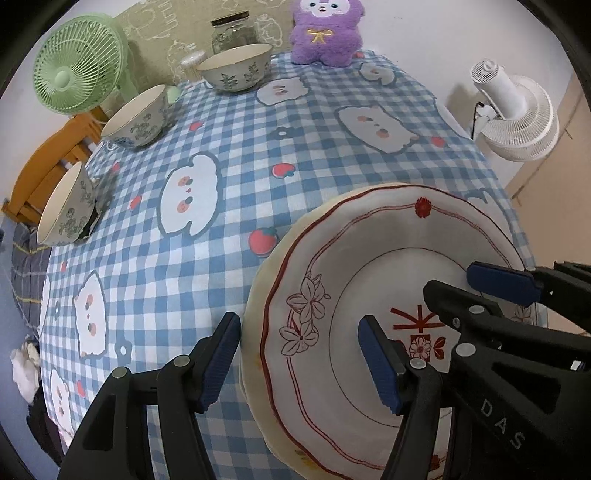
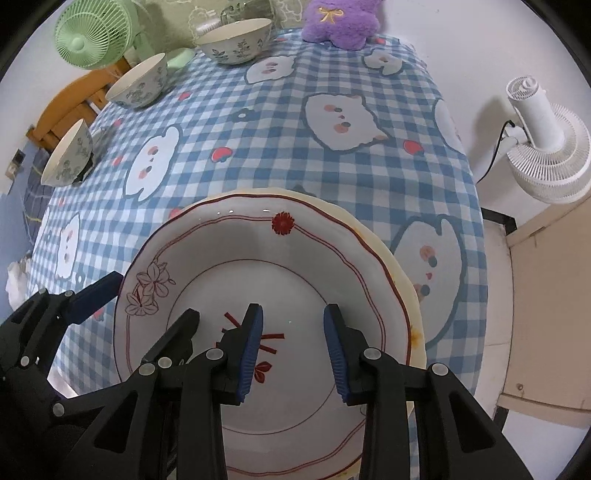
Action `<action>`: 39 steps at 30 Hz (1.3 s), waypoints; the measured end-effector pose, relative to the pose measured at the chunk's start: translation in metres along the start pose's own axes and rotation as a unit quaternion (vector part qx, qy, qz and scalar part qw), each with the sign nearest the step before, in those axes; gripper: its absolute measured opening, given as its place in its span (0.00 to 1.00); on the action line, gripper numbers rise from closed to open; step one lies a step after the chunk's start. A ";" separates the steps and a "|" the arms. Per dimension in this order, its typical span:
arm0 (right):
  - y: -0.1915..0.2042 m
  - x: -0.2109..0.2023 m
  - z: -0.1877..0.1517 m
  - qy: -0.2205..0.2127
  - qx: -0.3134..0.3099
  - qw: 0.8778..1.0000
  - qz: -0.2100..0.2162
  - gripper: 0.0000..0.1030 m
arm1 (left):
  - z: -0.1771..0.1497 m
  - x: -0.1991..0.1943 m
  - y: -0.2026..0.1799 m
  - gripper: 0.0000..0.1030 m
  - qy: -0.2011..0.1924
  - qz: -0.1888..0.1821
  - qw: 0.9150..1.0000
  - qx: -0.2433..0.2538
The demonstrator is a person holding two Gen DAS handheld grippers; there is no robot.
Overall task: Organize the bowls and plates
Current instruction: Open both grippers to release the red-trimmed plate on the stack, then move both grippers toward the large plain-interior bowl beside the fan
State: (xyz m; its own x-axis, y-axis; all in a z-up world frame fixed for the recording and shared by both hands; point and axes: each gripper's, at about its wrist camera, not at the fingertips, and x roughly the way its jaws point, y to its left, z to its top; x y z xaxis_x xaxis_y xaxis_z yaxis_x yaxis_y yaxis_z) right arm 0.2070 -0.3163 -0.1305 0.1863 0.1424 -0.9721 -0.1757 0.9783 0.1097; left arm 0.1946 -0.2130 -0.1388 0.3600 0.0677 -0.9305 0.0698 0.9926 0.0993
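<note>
We're looking straight down onto the blue checked tablecloth (image 1: 236, 122), where a white plate with red trim (image 2: 266, 258) sits on top of a cream-yellow plate (image 2: 404, 284) at the near edge of the table. Our left gripper (image 1: 299, 360) stands spread wide, its jaws straddling the left rim of the stack, one blue pad outside over the cloth, the other over the plate's well; we can't tell whether either pad touches. Our right gripper (image 2: 293, 343) hovers over the middle of the white plate, jaws parted with nothing between them. Along the far left edge three patterned bowls line up, well apart: the nearest bowl (image 1: 68, 210), the middle bowl (image 1: 138, 116) and the far bowl (image 1: 236, 66). Behind them stand a green fan (image 1: 79, 68), a glass jar (image 1: 232, 31) and a purple plush toy (image 1: 325, 31); a white fan (image 2: 546, 147) sits off the table to the right.
</note>
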 end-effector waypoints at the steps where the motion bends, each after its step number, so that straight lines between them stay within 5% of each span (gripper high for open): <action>1: 0.000 0.000 0.001 0.002 0.001 1.000 0.002 0.36 | 0.000 -0.001 0.001 0.66 -0.002 -0.001 1.000 -0.006; 17: 0.044 -0.042 0.010 -0.045 0.053 0.996 -0.052 0.55 | 0.003 -0.043 0.058 0.67 -0.051 -0.029 0.998 -0.020; 28: 0.102 -0.075 0.016 -0.082 0.090 0.990 -0.065 0.65 | 0.003 -0.073 0.124 0.78 -0.081 -0.042 0.996 -0.021; 39: 0.164 -0.094 0.034 -0.109 0.078 0.989 -0.056 0.66 | 0.005 -0.095 0.180 0.78 -0.094 -0.047 0.994 -0.021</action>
State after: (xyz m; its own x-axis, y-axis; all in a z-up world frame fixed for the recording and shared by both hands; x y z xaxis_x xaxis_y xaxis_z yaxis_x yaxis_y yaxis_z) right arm 0.1937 -0.1644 -0.0144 0.4038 0.0436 -0.9138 0.0072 0.9987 0.0508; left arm 0.1775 -0.0411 -0.0312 0.5223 -0.0425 -0.8517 0.0735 0.9973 -0.0047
